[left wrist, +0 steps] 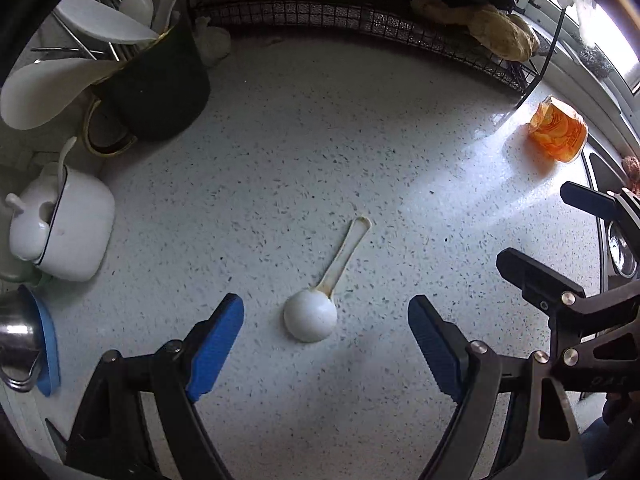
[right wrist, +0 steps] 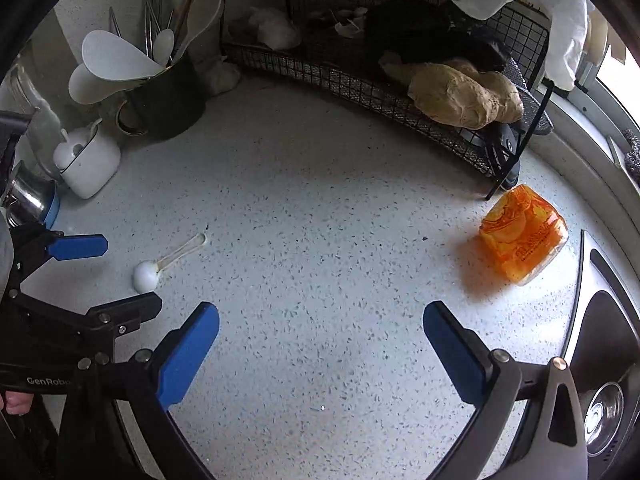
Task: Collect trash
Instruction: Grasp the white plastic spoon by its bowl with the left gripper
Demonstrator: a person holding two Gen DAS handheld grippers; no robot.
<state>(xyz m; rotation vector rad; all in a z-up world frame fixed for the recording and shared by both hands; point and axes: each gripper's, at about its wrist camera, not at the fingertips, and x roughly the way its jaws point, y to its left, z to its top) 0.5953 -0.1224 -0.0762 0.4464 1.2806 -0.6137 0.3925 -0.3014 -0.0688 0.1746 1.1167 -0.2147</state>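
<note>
A white plastic scoop [left wrist: 320, 304] with a stained handle lies bowl-down on the speckled counter, just ahead of and between the fingers of my open, empty left gripper [left wrist: 326, 320]. It also shows in the right wrist view [right wrist: 154, 268]. An orange crumpled plastic wrapper [right wrist: 522, 234] lies at the right, by the sink edge, ahead and right of my open, empty right gripper [right wrist: 320, 326]. The wrapper also shows in the left wrist view [left wrist: 558, 132]. The right gripper [left wrist: 560, 240] shows at the right edge of the left wrist view.
A black utensil holder [right wrist: 168, 96] with white spatulas and a white lidded jar [right wrist: 90, 162] stand at the back left. A wire rack [right wrist: 400, 88] with bags and cloths runs along the back. A steel pot [left wrist: 18, 344] is at the left; the sink [right wrist: 608, 360] is at the right.
</note>
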